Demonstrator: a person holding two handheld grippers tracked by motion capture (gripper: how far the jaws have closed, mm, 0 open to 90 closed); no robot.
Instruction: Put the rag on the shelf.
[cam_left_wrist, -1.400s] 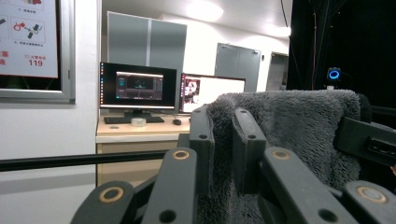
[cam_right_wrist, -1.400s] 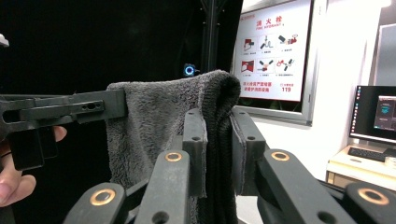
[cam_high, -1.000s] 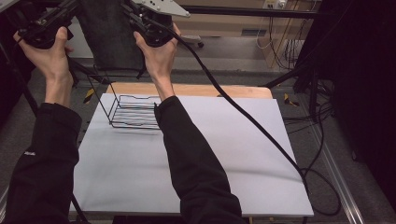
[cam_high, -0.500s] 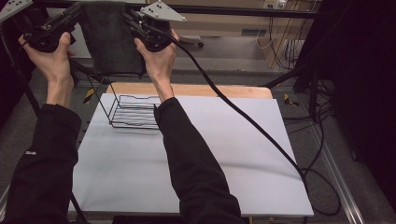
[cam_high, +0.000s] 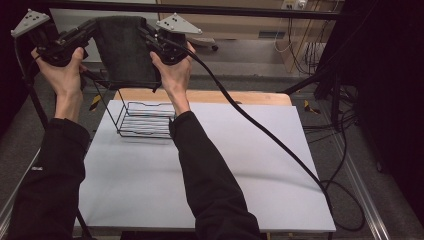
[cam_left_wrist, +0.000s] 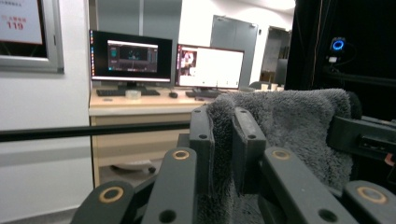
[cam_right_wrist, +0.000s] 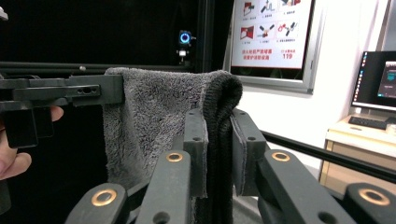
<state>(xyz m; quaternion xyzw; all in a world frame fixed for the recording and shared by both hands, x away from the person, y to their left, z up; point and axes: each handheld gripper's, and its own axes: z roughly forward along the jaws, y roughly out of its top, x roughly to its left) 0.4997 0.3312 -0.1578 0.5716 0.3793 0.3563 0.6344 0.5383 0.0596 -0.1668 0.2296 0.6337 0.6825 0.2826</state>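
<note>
A dark grey fluffy towel (cam_high: 122, 50) hangs spread between my two grippers, high above the back left of the table. My left gripper (cam_high: 95, 24) is shut on its left top corner, and my right gripper (cam_high: 142, 31) is shut on its right top corner. In the left gripper view the jaws (cam_left_wrist: 223, 126) pinch a fold of the towel (cam_left_wrist: 299, 121). In the right gripper view the jaws (cam_right_wrist: 218, 135) clamp the towel's (cam_right_wrist: 154, 116) doubled edge. A black wire rack (cam_high: 145, 120) stands on the white table top (cam_high: 225, 165), below the towel.
The right gripper's black cable (cam_high: 260, 130) trails across the table to the floor at the right. A wooden board (cam_high: 240, 96) lines the table's far edge. Loose cables (cam_high: 325, 120) lie on the floor at the right. A desk with monitors (cam_left_wrist: 130, 58) stands beyond.
Both hands have come down with the towel stretched between them, so it now hangs closer to the wire rack. The grip on each corner is unchanged.
</note>
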